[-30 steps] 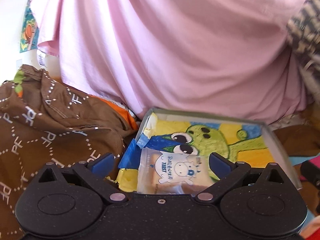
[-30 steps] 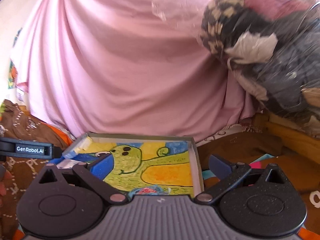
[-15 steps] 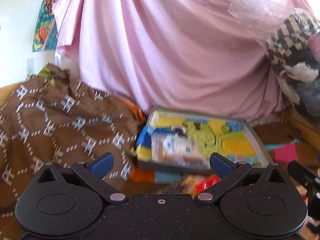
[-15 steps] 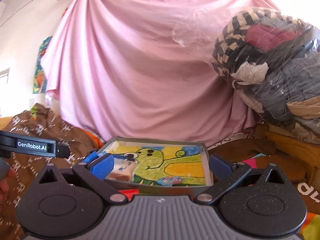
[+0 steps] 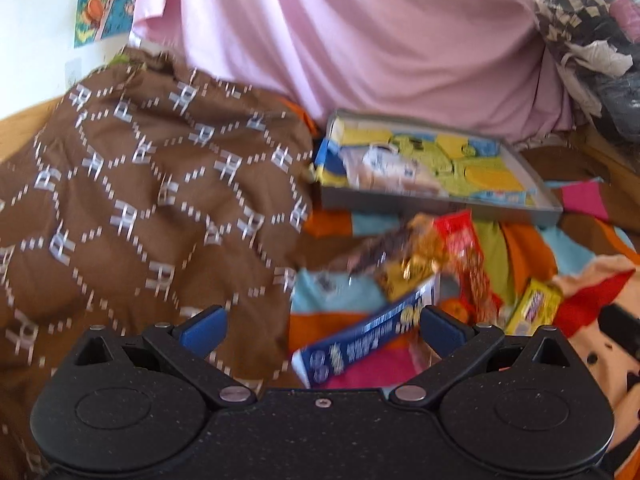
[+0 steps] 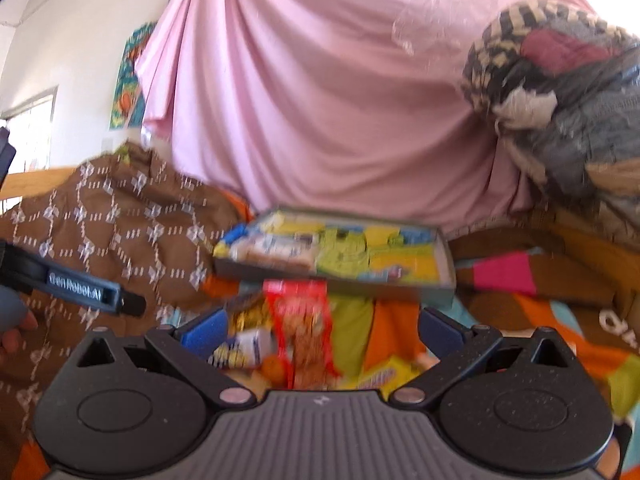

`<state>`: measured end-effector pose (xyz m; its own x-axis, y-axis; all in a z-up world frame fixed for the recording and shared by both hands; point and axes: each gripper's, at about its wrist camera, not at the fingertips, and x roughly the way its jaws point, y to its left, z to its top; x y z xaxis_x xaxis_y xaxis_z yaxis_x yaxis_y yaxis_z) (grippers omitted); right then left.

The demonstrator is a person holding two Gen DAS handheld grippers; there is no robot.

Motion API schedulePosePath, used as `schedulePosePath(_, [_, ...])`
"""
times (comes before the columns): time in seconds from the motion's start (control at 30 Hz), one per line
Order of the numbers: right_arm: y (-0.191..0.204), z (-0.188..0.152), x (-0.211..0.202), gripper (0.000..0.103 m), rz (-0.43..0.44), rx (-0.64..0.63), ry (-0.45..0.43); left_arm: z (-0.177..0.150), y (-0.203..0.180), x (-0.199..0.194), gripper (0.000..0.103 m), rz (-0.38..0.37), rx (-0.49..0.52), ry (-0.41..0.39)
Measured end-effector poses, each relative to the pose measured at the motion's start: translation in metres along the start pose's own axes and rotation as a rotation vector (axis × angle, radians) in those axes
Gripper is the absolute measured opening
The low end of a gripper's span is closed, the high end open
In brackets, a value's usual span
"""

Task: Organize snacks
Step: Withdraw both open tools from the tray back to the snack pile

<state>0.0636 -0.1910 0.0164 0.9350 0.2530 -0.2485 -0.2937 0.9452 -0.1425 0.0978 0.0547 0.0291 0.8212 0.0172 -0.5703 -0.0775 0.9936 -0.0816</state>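
Snacks (image 5: 460, 264) were blurred, labels unreadable; "GenRobot.AI" was read on the left gripper (image 6: 96, 292); both jaws were spread wide, empty.

A lived-in home, probably a bedroom, is suggested: a draped pink cloth sheet (image 6: 320, 100) fills the upper centre, a brown patterned quilt (image 5: 152, 200) is heaped at the left, and bagged bundled clothing (image 6: 560, 92) is piled at the upper right above a multicoloured patchwork bedspread (image 5: 532, 248).
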Motion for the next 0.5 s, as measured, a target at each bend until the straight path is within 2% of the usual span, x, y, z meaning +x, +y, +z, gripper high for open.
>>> schedulePosePath(0.2, [0.0,-0.024,-0.001,0.103,0.025,0.02,0.17,-0.014,0.0,-0.002,0.102,-0.004,0.067,0.072])
schedulePosePath(0.5, [-0.005,-0.035,0.002,0.103,0.025,0.069,0.27,-0.017,0.004,-0.001,0.102,0.012,0.08,0.098])
